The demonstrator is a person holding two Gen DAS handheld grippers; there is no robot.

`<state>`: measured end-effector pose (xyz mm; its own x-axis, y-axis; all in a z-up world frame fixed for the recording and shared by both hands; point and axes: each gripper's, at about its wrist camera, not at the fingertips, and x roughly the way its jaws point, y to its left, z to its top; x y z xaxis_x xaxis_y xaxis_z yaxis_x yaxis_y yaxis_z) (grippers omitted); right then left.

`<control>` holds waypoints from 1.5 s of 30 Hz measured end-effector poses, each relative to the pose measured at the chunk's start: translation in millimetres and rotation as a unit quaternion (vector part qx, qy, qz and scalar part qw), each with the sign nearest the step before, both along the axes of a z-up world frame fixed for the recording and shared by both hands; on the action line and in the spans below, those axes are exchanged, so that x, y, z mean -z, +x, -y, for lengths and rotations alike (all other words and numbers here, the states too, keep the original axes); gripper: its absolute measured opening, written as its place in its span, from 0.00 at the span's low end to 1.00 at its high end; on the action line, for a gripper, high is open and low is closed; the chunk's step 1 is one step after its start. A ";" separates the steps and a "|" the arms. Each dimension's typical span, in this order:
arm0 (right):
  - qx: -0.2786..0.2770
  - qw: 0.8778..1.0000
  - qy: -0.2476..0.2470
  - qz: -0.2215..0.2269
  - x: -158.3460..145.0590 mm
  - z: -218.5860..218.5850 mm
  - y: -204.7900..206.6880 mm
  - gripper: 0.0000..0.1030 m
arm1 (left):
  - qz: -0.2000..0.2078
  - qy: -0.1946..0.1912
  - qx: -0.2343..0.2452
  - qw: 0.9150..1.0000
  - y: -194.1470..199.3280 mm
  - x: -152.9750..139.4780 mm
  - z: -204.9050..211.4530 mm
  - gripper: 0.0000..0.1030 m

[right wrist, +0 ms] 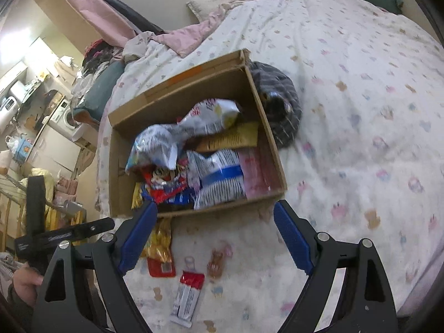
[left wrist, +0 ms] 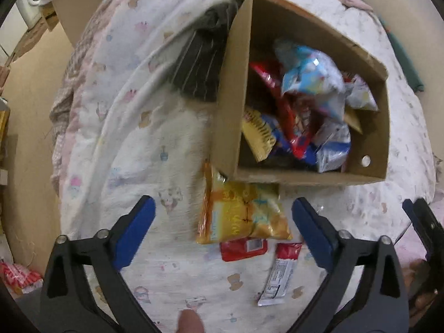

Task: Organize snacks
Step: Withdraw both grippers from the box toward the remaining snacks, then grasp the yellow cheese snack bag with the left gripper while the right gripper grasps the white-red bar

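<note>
While above the bed, both tools, left and right, open, empty.

Entry, what I cannot make out:
- Yellow bag: top edge tucked under the box at 12 o'clock; in my right view my left finger covers most of it.
- Red packet: upper part under the yellow bag.
- Snacks in the box: heaped, blurred, labels unreadable.
- Dark cloth: partly behind the box wall.
- My tongs' bases: cut off at 6 o'clock.
</note>
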<state>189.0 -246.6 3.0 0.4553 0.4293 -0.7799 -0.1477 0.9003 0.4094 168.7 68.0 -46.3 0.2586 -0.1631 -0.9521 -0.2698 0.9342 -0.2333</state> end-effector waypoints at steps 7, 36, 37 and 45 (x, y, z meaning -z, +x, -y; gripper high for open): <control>-0.007 1.000 -0.025 -0.001 13.8 -3.8 -24.3 0.86 | -0.032 -0.008 -0.015 0.999 2.1 26.4 4.7 1.00; 0.005 0.998 -0.045 -0.051 50.3 7.8 -35.6 0.86 | -0.076 0.001 0.040 0.996 9.7 60.9 43.7 0.64; 0.000 0.997 -0.043 -0.059 52.4 4.2 -35.3 0.86 | -0.074 0.004 0.044 0.996 5.0 59.0 45.5 0.64; -0.062 0.980 0.022 -0.185 96.5 -44.8 -36.9 0.86 | -0.054 0.012 0.058 0.997 -32.4 46.7 24.1 0.64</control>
<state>152.1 -201.8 -93.5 0.0865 0.5009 -0.8612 -0.0891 0.8648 0.4941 136.3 43.9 -93.0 0.1347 -0.1621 -0.9775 -0.1830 0.9655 -0.1853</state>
